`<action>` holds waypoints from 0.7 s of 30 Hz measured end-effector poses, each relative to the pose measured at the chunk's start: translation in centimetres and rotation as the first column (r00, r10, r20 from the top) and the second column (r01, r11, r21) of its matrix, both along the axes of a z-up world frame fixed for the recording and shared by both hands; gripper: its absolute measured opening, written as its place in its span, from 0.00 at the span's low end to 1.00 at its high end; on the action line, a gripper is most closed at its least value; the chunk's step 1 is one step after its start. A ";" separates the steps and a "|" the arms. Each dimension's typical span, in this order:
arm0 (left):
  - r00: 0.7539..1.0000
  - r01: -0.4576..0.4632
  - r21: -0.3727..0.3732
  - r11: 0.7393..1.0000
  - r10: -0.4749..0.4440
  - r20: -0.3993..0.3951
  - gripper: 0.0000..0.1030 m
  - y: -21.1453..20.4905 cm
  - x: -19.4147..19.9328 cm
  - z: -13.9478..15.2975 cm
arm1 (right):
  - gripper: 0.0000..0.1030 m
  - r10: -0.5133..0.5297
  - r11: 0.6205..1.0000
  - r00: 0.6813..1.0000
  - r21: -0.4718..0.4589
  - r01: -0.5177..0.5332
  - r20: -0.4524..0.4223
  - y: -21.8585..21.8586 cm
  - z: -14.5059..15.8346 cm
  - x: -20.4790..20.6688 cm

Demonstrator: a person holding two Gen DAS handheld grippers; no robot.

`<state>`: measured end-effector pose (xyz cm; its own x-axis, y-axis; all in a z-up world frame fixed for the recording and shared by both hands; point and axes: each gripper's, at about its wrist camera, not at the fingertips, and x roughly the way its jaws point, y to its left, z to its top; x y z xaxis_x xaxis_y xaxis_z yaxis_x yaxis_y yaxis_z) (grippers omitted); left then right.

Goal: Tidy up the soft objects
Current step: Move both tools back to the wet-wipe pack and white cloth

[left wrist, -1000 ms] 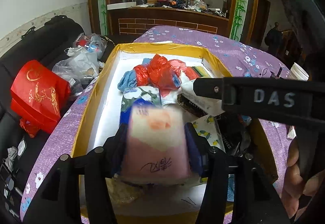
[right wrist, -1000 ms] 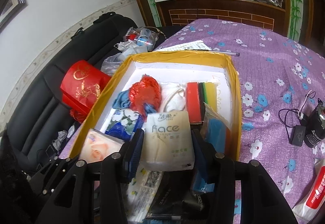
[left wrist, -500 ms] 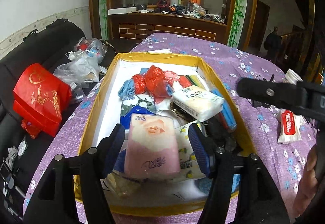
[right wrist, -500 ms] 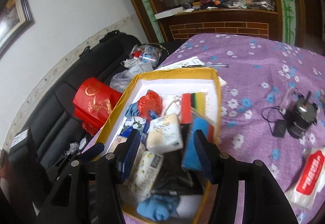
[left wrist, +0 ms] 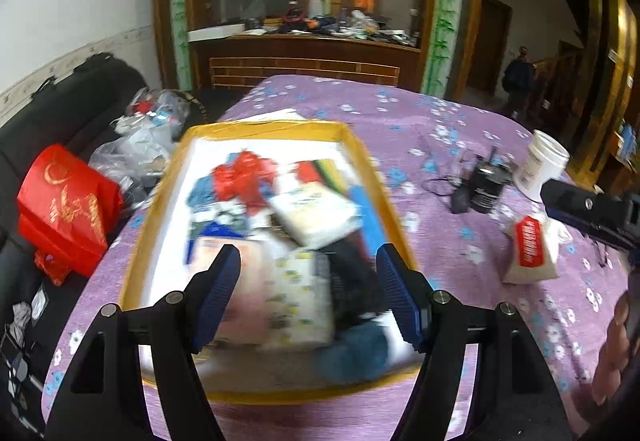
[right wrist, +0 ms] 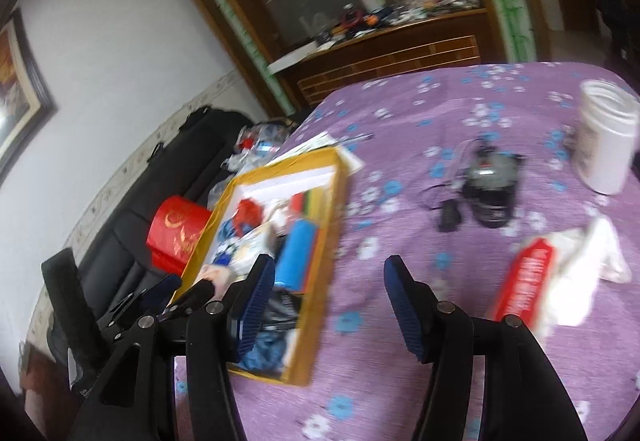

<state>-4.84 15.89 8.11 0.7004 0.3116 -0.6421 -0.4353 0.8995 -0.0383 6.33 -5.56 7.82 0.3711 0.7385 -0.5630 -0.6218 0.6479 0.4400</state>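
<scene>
A yellow-rimmed box [left wrist: 158, 209] [right wrist: 320, 281] with a white floor holds several soft things: a red bag [left wrist: 244, 177], a white tissue pack [left wrist: 312, 213], a pink tissue pack [left wrist: 240, 281] and a blue cloth [left wrist: 356, 353]. My left gripper [left wrist: 308, 261] hangs open above the box's near end, its pads clear of everything. To the right of the box, over the purple tablecloth, the jaws of my right gripper [right wrist: 330, 265] are opening with nothing between them. A red-and-white soft pack [right wrist: 528, 285] [left wrist: 530, 249] lies on the cloth to its right.
A white jar [right wrist: 608, 145] and a black device [right wrist: 488, 185] with a cable stand on the flowered tablecloth [right wrist: 400, 381]. A red bag [left wrist: 64, 201] and plastic bags [left wrist: 132, 149] lie on the black sofa left of the table. A person's hand [left wrist: 616, 353] shows at the right edge.
The left gripper let go of the pink tissue pack and drew back and up. The right gripper dropped the white tissue pack in the box and swung right over the tablecloth.
</scene>
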 end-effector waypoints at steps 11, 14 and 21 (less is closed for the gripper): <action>0.964 0.256 -0.012 0.967 -0.256 -0.067 0.68 -10.2 5.5 0.2 | 0.63 -0.264 0.963 0.964 0.042 0.265 -0.019 -11.9 -2.8 5.1; 0.935 0.333 -0.073 0.940 -0.340 -0.102 0.68 -12.7 8.3 -0.6 | 0.63 -0.313 0.947 0.948 0.053 0.317 -0.063 -14.2 -4.6 6.3; 0.865 0.422 -0.217 0.880 -0.462 -0.195 0.68 -15.8 14.9 -3.6 | 0.63 -0.330 0.927 0.923 0.117 0.356 -0.197 -17.0 -6.4 8.0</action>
<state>10.06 0.12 4.51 0.5630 -0.1171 -0.8181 -0.0076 0.9891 -0.1468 14.36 -22.58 1.41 0.5246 0.6625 -0.5347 -0.2798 0.7273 0.6266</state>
